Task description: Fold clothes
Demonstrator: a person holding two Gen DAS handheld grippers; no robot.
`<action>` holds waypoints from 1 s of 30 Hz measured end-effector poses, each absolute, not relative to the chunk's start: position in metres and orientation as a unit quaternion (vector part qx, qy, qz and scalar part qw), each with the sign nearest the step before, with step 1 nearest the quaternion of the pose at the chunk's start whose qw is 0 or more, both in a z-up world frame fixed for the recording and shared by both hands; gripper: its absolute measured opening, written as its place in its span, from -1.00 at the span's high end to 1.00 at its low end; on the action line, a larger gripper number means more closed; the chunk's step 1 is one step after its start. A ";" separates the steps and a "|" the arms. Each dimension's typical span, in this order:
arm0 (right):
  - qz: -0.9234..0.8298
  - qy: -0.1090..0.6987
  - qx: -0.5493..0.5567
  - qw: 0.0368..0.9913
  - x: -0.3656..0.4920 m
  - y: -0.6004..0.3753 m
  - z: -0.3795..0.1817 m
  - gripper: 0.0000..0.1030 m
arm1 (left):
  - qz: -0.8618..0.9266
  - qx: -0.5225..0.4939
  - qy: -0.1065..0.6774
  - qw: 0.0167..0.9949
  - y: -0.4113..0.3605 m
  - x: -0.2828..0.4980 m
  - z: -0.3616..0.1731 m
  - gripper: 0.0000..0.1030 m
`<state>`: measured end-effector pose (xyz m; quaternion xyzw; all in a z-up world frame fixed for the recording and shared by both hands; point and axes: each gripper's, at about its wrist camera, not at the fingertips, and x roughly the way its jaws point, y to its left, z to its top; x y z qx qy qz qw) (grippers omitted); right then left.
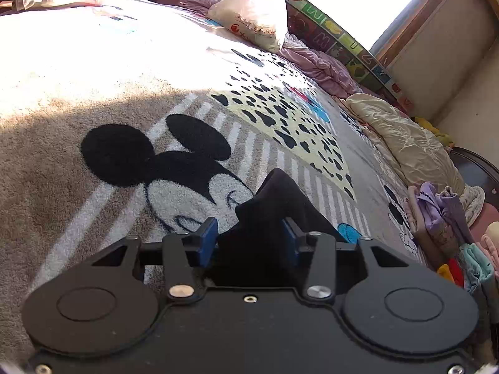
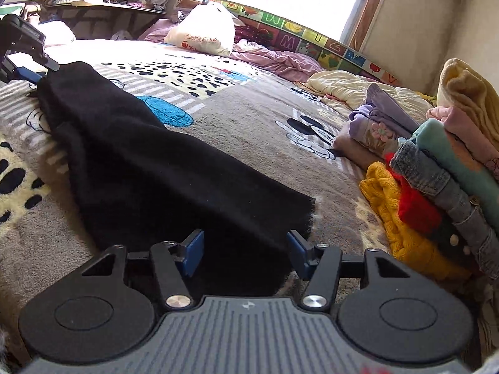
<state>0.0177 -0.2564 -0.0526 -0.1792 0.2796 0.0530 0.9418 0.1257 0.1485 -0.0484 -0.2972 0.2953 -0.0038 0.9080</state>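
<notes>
A long black garment (image 2: 149, 162) lies stretched across the patterned rug (image 2: 249, 109). In the right wrist view its far end is raised at my left gripper (image 2: 31, 73). In the left wrist view my left gripper (image 1: 249, 240) has that end bunched between its blue pads (image 1: 208, 241), with the black garment (image 1: 274, 205) rising in a peak ahead of them, so it is shut on the cloth. My right gripper (image 2: 244, 254) is open at the near end, its pads (image 2: 194, 255) wide apart with the flat cloth lying between them on the rug.
A stack of folded clothes (image 2: 436, 187) stands at the right, with lilac pieces (image 2: 380, 118) behind it. A cream quilt (image 1: 405, 143), pink bedding (image 2: 274, 59), a white bag (image 2: 202, 31) and an alphabet mat (image 2: 312, 35) line the far wall under the window.
</notes>
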 end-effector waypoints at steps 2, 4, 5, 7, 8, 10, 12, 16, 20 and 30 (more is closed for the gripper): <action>0.047 0.275 -0.186 0.942 0.021 -0.254 -0.053 -0.07 | -0.004 -0.298 0.293 0.909 0.150 0.129 -0.052 0.17; 0.040 0.267 -0.194 0.943 0.025 -0.252 -0.053 -0.07 | -0.002 -0.293 0.292 0.911 0.151 0.131 -0.053 0.17; 0.045 0.269 -0.190 0.943 0.027 -0.253 -0.053 -0.07 | -0.007 -0.287 0.289 0.913 0.150 0.134 -0.052 0.19; 0.054 0.272 -0.182 0.943 0.030 -0.254 -0.052 -0.07 | -0.016 -0.266 0.283 0.921 0.146 0.136 -0.049 0.34; 0.059 0.274 -0.177 0.943 0.031 -0.254 -0.052 -0.07 | -0.019 -0.250 0.279 0.927 0.143 0.137 -0.046 0.49; 0.069 0.278 -0.169 0.943 0.034 -0.255 -0.052 0.00 | -0.025 -0.226 0.269 0.936 0.138 0.138 -0.039 0.62; 0.078 0.282 -0.161 0.943 0.037 -0.256 -0.051 0.46 | -0.033 -0.210 0.261 0.942 0.134 0.136 -0.032 0.68; 0.085 0.275 -0.149 0.946 0.041 -0.259 -0.044 0.80 | -0.041 -0.202 0.251 0.946 0.133 0.135 -0.022 0.69; 0.082 0.255 -0.119 0.956 0.047 -0.272 -0.029 0.84 | -0.055 -0.245 0.257 0.933 0.140 0.144 -0.018 0.70; 0.085 0.247 -0.104 0.960 0.134 -0.300 0.006 0.86 | -0.031 -0.428 0.256 0.866 0.158 0.219 -0.021 -0.21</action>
